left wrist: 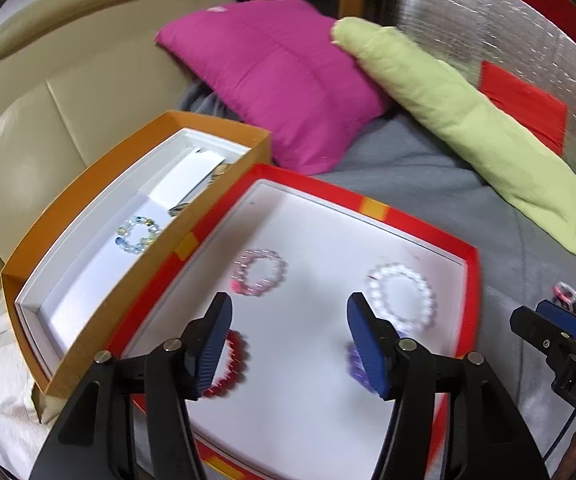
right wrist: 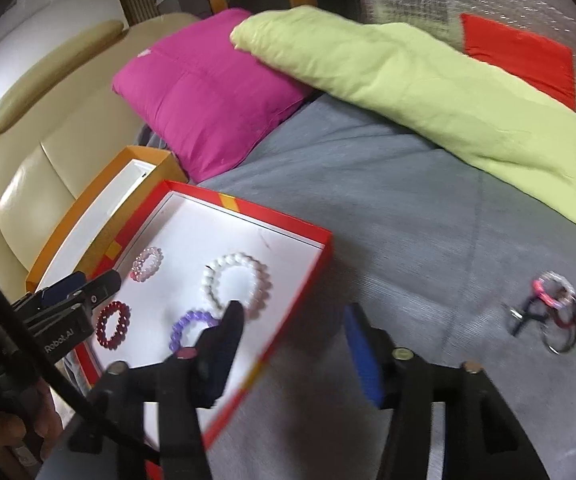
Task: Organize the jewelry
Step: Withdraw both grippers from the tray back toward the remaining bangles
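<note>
A red box (left wrist: 372,206) with a white floor holds several bead bracelets: pink (left wrist: 259,273), white (left wrist: 402,296), dark red (left wrist: 231,364) and purple (left wrist: 356,362). An orange box (left wrist: 99,168) to its left holds a blue-green bracelet (left wrist: 136,235). My left gripper (left wrist: 290,344) is open and empty above the red box. My right gripper (right wrist: 294,344) is open and empty over the red box's right rim (right wrist: 308,276). A tangle of pink and dark jewelry (right wrist: 548,310) lies on the grey blanket (right wrist: 388,200) to the right.
A magenta cushion (left wrist: 275,80) and a lime-green pillow (left wrist: 468,120) lie behind the boxes. A beige leather sofa back (left wrist: 27,120) stands at left. A silver foil panel with a red patch (left wrist: 524,100) stands at back right.
</note>
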`<action>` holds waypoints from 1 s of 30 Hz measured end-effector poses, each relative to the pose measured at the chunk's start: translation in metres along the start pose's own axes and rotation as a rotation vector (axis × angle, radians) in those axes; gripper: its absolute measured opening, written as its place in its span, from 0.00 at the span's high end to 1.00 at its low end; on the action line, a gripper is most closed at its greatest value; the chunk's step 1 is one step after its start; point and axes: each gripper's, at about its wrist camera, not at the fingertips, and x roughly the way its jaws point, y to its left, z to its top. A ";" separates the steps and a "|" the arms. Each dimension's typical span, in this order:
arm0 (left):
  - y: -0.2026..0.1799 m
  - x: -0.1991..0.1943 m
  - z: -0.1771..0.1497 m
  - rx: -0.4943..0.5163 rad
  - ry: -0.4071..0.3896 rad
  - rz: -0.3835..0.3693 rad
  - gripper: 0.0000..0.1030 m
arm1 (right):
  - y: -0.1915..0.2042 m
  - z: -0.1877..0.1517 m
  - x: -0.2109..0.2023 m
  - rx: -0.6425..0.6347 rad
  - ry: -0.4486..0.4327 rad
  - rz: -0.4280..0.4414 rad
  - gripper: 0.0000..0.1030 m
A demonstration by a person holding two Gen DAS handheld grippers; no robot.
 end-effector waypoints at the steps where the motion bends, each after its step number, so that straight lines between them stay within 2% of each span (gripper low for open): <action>1: -0.006 -0.004 -0.002 0.007 -0.002 -0.004 0.40 | -0.005 -0.004 -0.005 0.006 -0.003 -0.003 0.42; 8: -0.060 -0.027 -0.026 0.074 -0.008 -0.049 0.36 | -0.053 -0.039 -0.036 0.068 -0.015 -0.028 0.37; 20: -0.172 -0.033 -0.079 0.242 0.043 -0.168 0.35 | -0.177 -0.114 -0.077 0.280 -0.009 -0.123 0.36; 25: -0.194 -0.024 -0.092 0.271 0.060 -0.198 0.35 | -0.214 -0.126 -0.090 0.355 -0.016 -0.142 0.36; 30: -0.196 -0.014 -0.101 0.278 0.057 -0.218 0.35 | -0.235 -0.122 -0.089 0.402 -0.024 -0.141 0.37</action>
